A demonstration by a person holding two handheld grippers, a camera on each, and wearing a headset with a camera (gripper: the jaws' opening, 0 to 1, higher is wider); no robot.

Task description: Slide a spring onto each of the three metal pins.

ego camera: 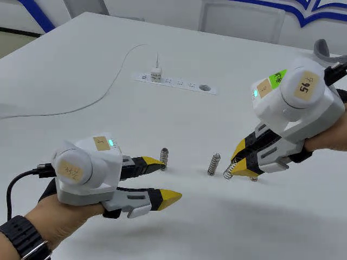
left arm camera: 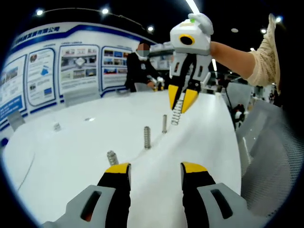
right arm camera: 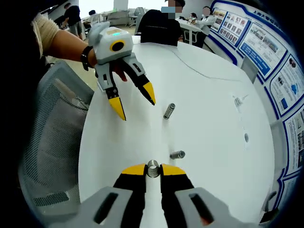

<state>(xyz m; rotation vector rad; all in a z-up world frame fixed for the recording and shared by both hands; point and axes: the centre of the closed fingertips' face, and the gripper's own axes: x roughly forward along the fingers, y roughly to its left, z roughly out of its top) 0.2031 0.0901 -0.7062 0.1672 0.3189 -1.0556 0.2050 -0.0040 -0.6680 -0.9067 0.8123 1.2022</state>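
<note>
A coiled steel spring (ego camera: 230, 169) is pinched in the right gripper (ego camera: 238, 161). The left gripper (ego camera: 169, 180) is held spread, near a spring-covered metal pin (ego camera: 164, 158).

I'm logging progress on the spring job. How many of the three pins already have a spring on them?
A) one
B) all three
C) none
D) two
D: the left spring and the middle spring sit on their pins, while the third spring is pinched in the right gripper, close to the bare pin.
</note>
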